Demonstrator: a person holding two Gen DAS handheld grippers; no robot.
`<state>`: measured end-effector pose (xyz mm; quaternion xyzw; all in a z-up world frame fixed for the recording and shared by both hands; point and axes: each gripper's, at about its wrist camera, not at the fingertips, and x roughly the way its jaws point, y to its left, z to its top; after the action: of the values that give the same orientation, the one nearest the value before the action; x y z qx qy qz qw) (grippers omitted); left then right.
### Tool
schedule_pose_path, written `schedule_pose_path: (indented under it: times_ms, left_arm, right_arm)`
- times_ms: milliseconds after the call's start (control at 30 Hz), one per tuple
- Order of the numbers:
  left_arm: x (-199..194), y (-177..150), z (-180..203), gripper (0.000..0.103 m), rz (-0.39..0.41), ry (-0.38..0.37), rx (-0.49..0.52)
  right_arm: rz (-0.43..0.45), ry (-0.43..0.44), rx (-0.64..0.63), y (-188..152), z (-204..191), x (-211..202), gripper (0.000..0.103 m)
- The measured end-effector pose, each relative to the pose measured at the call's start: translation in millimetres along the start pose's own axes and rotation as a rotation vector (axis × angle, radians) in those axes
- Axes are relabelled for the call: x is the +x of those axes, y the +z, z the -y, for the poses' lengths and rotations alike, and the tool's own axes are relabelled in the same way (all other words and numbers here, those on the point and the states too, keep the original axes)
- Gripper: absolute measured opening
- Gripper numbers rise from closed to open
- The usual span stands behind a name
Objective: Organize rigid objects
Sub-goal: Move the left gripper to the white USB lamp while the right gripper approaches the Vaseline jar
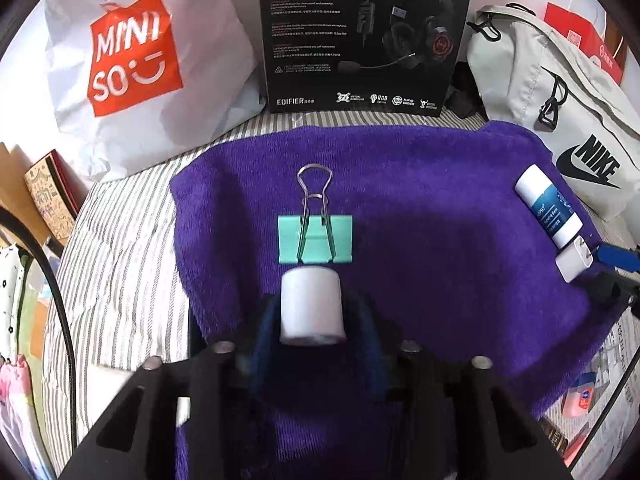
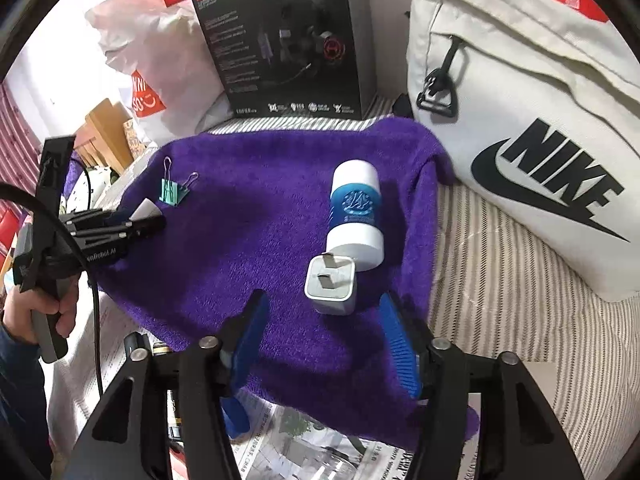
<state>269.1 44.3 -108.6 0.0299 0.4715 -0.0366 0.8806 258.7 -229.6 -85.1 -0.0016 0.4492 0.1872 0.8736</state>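
Note:
My left gripper (image 1: 312, 316) is shut on a small white cylinder (image 1: 312, 306), held just above the purple towel (image 1: 420, 240). A teal binder clip (image 1: 315, 238) lies on the towel right ahead of it. My right gripper (image 2: 324, 332) is open and empty, its blue fingers (image 2: 396, 344) either side of a white plug adapter (image 2: 331, 287). A blue-and-white tube (image 2: 355, 216) lies just beyond the adapter, touching it. In the right wrist view the left gripper (image 2: 150, 218) and the clip (image 2: 172, 192) show at the towel's left.
A black headset box (image 1: 364, 36) stands behind the towel, a white Miniso bag (image 1: 136, 68) to its left and a cream Nike bag (image 2: 528, 128) to its right. Striped bedding (image 2: 500, 280) surrounds the towel. Newspaper (image 2: 320, 448) lies at the near edge.

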Motion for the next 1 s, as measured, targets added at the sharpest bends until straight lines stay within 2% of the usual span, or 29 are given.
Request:
schedule_pose_path:
  times_ms: [67, 133, 267, 467, 533, 667, 1000]
  left_arm:
    - [-2.2, -4.0, -0.4, 0.055, -0.006, -0.009, -0.007]
    - [-7.6, -6.6, -1.3, 0.055, 0.004, 0.009, -0.024]
    - [-32.4, -14.7, 2.4, 0.055, 0.016, -0.011, -0.055]
    - [-80.6, -48.6, 33.4, 0.056, 0.045, 0.001, 0.031]
    - [-90.2, -62.3, 41.8, 0.056, 0.038, -0.026, 0.038]
    - [-95.2, -81.2, 56.3, 0.056, 0.014, -0.091, 0.062]
    - [-101.7, -115.4, 89.7, 0.056, -0.018, -0.141, 0.165]
  right_arm:
    - [0.011, 0.023, 0.023, 0.2, 5.3, -4.8, 0.059]
    - [0.019, 0.031, 0.031, 0.1, 7.9, -8.3, 0.059]
    - [0.046, 0.048, 0.037, 0.6, 10.3, -17.3, 0.059]
    - [0.072, 0.074, 0.022, -0.1, 7.5, -28.6, 0.060]
    - [0.078, 0.082, 0.019, 0.0, 6.0, -31.5, 0.060]
    - [0.087, 0.085, 0.014, -0.2, 3.8, -34.9, 0.061]
    - [0.096, 0.060, -0.002, -0.9, 0.0, -40.8, 0.064]
